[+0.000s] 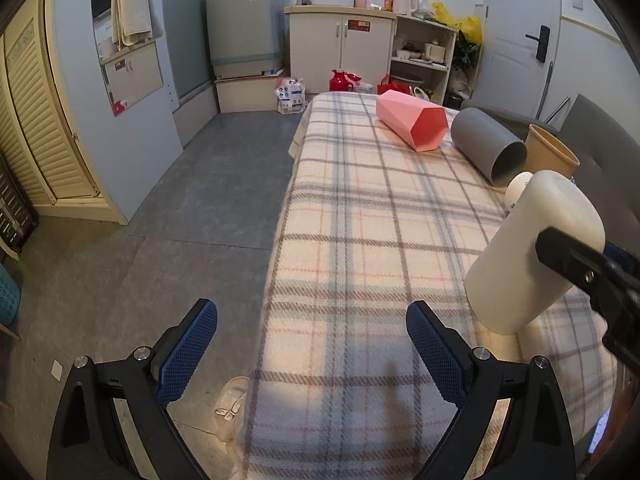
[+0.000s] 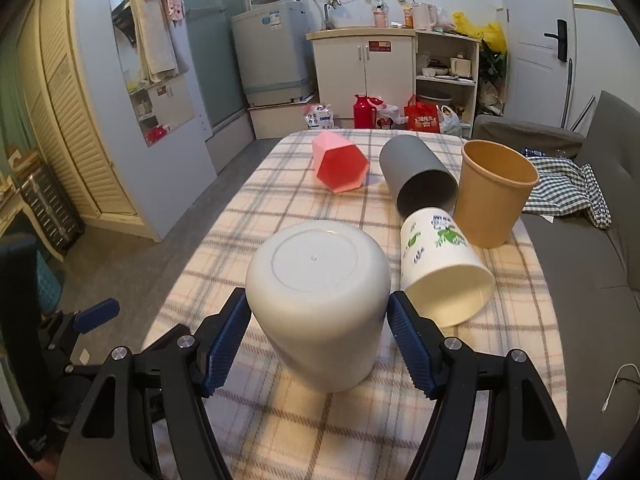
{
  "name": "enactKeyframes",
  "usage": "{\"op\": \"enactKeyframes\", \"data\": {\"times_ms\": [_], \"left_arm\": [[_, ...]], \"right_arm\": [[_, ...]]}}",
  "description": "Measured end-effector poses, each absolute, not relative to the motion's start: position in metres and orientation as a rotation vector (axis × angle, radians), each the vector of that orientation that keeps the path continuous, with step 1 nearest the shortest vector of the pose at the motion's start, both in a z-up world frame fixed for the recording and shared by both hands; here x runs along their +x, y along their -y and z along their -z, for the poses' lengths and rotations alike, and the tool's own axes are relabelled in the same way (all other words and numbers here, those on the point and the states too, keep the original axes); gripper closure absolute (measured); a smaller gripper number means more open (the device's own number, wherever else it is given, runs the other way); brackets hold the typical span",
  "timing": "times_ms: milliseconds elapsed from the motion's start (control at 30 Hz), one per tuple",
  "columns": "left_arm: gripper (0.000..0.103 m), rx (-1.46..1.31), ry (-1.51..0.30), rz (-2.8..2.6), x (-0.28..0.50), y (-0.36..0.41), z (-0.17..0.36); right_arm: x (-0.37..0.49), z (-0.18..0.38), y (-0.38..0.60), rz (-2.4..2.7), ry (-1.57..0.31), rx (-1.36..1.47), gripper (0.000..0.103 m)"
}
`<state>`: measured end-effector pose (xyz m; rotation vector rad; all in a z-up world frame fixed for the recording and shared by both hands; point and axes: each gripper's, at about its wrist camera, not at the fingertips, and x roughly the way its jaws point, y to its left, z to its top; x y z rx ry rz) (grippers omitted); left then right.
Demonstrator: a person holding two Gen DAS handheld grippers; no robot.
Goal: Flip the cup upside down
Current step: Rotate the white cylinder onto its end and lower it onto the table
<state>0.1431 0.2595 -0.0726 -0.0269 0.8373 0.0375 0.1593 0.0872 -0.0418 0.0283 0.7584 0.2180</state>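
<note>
- The left gripper (image 1: 312,354) hangs over the near edge of the table (image 1: 360,208), its fingers spread wide with nothing between them; their blue pads (image 1: 190,354) carry a fine mesh texture that should bite well on smooth plastic.
- The white cup (image 2: 320,304) stands base-up on the plaid cloth just ahead of the right gripper (image 2: 318,340), which brackets it. The left pad looks to be touching the wall, while a thin gap seems to show at the right pad, so I cannot tell whether it is clamped or just released.
- Judging by the base facing up and the rim down on the cloth, the flip itself looks essentially done; what seems left is letting go and drawing clear. From the left wrist view the cup appears tilted, though the fisheye may account for that.
- The cup is matte, smooth, round-shouldered plastic with a moulded ring and centre nub on its base.
- Further along: a pink faceted cup (image 2: 340,164) lying on its side, a grey cylindrical cup (image 2: 418,178) also lying, and a printed paper cup (image 2: 444,270) on its side, just beside the white one.
- At the right, a brown paper cup (image 2: 494,196) stands upright, mouth open.
</note>
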Motion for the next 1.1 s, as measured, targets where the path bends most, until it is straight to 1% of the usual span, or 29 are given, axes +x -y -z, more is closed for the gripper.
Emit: {"op": "enactKeyframes", "data": {"times_ms": [400, 467, 567, 867, 1100], "left_arm": [[0.005, -0.013, -0.826, -0.039, 0.133, -0.260, 0.060], [0.005, -0.006, -0.816, -0.042, 0.130, -0.259, 0.054], [0.005, 0.000, -0.795, -0.046, 0.123, -0.258, 0.042], [0.005, 0.005, -0.676, -0.050, 0.090, -0.246, -0.011], [0.005, 0.014, -0.589, -0.025, 0.062, -0.227, -0.042]], "right_arm": [[0.155, 0.038, -0.084, -0.203, -0.780, 0.045, 0.032], [0.154, 0.033, -0.083, -0.194, -0.782, 0.056, 0.030], [0.149, 0.021, -0.081, -0.186, -0.755, 0.061, 0.027], [0.103, -0.039, -0.064, -0.180, -0.620, 0.076, 0.027], [0.062, -0.065, -0.039, -0.138, -0.567, 0.090, 0.027]]}}
